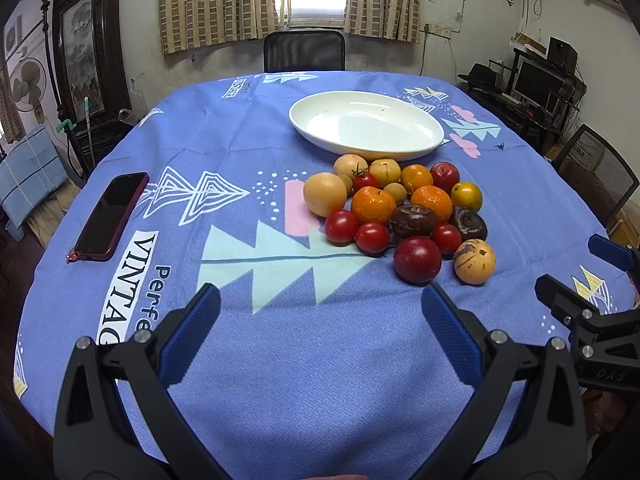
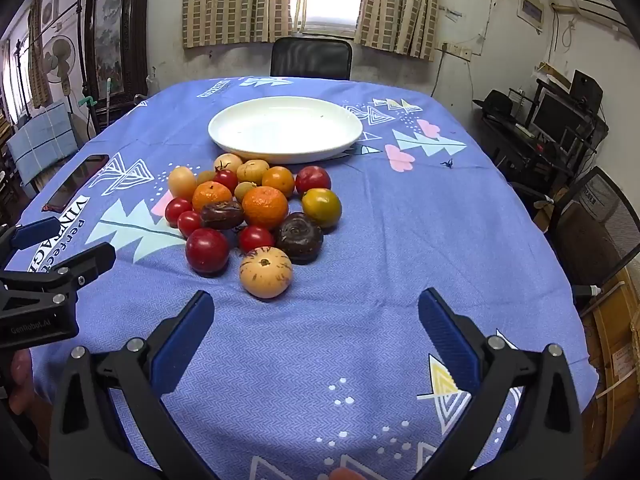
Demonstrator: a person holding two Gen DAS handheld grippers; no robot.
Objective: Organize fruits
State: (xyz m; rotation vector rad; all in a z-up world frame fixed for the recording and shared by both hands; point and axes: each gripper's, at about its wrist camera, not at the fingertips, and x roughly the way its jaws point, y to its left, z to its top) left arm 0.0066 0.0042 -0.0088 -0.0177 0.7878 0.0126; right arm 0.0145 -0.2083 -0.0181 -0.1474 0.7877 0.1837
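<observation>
Your left gripper [image 1: 320, 300] and right gripper [image 2: 316, 304] both hover with fingers spread wide, holding nothing. The fruit pile [image 2: 252, 212] sits mid-worktop [image 2: 400, 240], just in front of the white plate [image 2: 286, 130]. A phone [image 1: 110, 216] lies far left.

Both wrist views low over near table edge, facing window; share fruit pile [image 1: 404, 216] and plate [image 2: 286, 130].
</observation>
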